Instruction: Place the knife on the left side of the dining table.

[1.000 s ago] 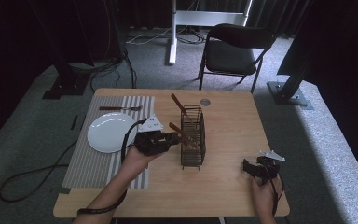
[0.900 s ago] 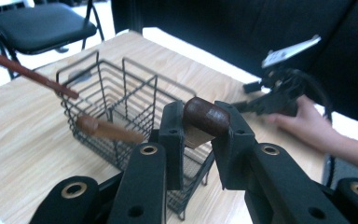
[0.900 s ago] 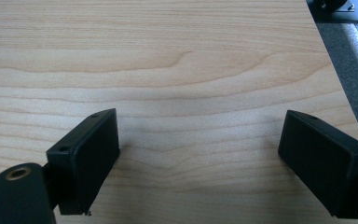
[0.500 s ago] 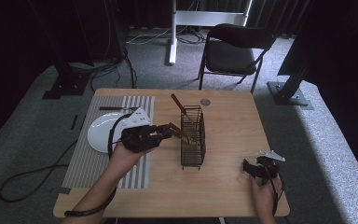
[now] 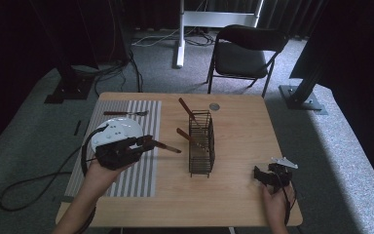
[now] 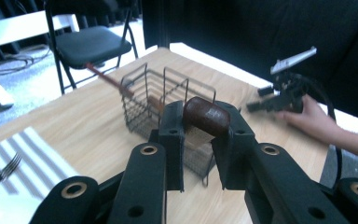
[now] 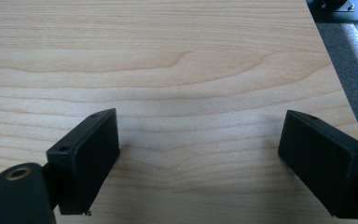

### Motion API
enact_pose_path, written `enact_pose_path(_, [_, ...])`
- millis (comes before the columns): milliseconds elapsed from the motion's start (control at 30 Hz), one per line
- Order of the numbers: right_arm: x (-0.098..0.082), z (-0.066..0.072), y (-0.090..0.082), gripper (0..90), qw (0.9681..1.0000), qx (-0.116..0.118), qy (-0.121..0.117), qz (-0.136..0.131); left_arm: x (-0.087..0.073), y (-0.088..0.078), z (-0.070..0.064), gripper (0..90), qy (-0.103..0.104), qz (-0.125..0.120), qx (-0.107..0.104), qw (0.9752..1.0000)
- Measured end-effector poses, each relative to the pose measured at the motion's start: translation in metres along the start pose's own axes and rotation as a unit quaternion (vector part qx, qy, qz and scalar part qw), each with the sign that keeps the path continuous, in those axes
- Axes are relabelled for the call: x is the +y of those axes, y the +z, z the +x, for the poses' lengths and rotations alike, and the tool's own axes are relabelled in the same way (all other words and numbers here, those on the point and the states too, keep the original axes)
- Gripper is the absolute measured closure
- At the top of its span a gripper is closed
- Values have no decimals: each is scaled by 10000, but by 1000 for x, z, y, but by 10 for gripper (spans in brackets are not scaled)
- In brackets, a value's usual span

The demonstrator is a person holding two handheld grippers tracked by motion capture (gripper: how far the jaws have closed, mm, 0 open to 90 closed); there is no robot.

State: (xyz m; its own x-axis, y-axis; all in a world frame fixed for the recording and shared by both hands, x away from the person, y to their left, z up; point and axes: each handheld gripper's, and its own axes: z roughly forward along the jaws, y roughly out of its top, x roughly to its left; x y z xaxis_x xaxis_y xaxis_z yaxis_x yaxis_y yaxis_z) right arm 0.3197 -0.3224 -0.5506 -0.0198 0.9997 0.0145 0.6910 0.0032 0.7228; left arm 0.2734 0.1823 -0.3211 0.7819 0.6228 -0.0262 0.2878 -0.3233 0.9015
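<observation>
Wooden table (image 5: 238,146), brown handle (image 6: 206,116) between left tongs (image 6: 198,140)

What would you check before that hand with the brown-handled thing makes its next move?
1. Left gripper firmly shut on the brown handle: ok.
2. What the utensil's far end is: cannot tell, it points away.
3. Wire basket upright, with room inside beside two handles already in it: ok.
4. White plate and fork on the striped mat, out of the basket's path: ok.
5. Right gripper open, resting near the table corner away from the basket: ok.
</observation>
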Motion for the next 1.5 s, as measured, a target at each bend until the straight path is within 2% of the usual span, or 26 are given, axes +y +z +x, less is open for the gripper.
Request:
enact_pose_path(67, [0, 0, 0, 117, 10000, 1, 0, -1, -12, -3, 7, 751, -73, 133, 18, 9999])
enact_pose_path(167, [0, 0, 0, 117, 10000, 2, 2, 1, -34, -6, 21, 752, -323, 298, 94, 9990])
enact_pose_path(300, [0, 0, 0, 117, 10000, 0, 0, 0, -58, -13, 34, 751, -550, 425, 221, 9973])
enact_pose_path(400, [0, 0, 0, 117, 10000, 1, 0, -1, -72, -16, 41, 751, -692, 487, 241, 9961])
enact_pose_path(567, [0, 0, 0, 117, 10000, 1, -1, -1, -90, -22, 52, 751, -878, 580, 429, 9935])
enact_pose_path(700, [0, 0, 0, 117, 10000, -1, -1, -1, -103, -26, 61, 751, -1036, 682, 464, 9912])
enact_pose_path(767, [0, 0, 0, 117, 10000, -1, 0, -1, -108, -27, 65, 751, -1100, 671, 425, 9907])
enact_pose_path(833, [0, 0, 0, 117, 10000, -1, 0, 0, -111, -26, 67, 751, -1127, 665, 490, 9902])
enact_pose_path(1033, [0, 0, 0, 117, 10000, -2, -1, -1, -116, -25, 72, 750, -1305, 664, 341, 9886])
enact_pose_path(1300, [0, 0, 0, 117, 10000, -1, 3, 1, -124, -30, 82, 747, -1717, 702, 298, 9822])
enact_pose_path(1467, [0, 0, 0, 117, 10000, -9, 6, 4, -130, -33, 85, 745, -1839, 690, 282, 9801])
enact_pose_path(1500, [0, 0, 0, 117, 10000, -9, 6, 3, -132, -34, 86, 745, -1897, 688, 284, 9790])
